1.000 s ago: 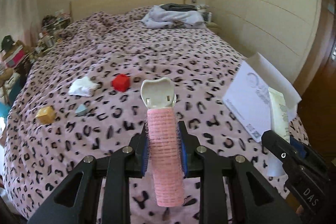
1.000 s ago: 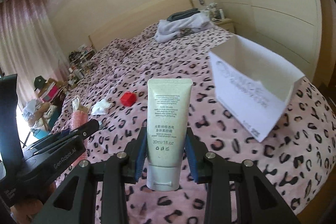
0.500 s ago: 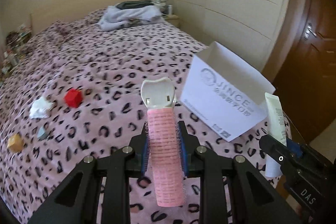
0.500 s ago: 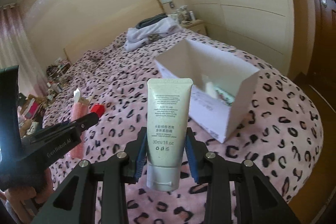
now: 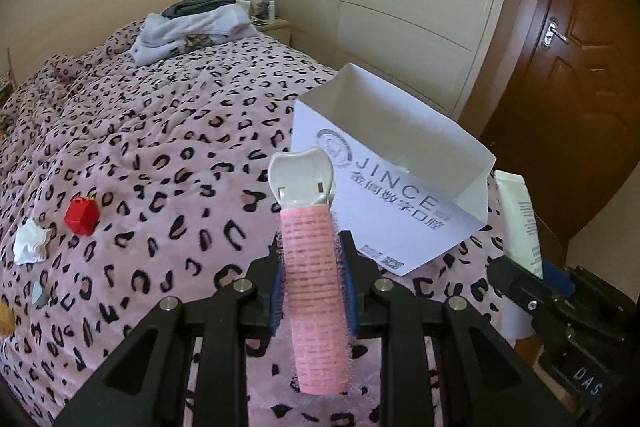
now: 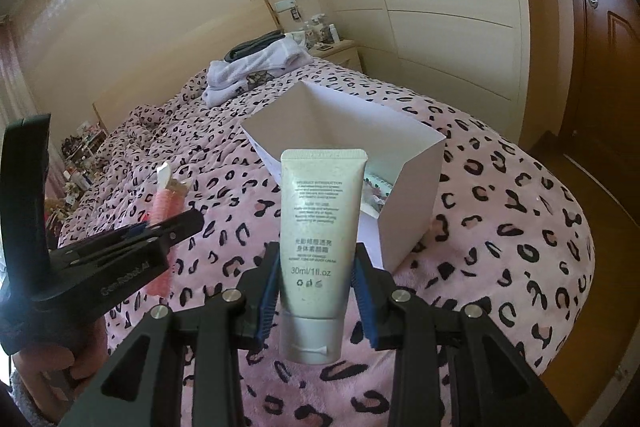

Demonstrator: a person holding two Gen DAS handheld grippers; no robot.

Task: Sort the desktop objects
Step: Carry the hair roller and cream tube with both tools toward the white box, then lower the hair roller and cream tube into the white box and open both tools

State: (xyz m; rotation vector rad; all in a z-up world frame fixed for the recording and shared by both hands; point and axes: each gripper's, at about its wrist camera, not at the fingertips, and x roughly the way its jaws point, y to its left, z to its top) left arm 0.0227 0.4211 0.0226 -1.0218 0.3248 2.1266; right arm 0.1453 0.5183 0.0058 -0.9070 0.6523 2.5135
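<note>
Roller clamped — jaws tilted down, boxward.

Home bedroom: bed under leopard-print cover, nightstand, wardrobe, wooden door.

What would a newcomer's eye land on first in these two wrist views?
Each gripper carries something upright: the left gripper is shut on a pink hair roller with a white clip, the right gripper on a white cream tube. Just beyond both, an open white box sits on the pink leopard-print bedspread, with a small red block farther left.
</note>
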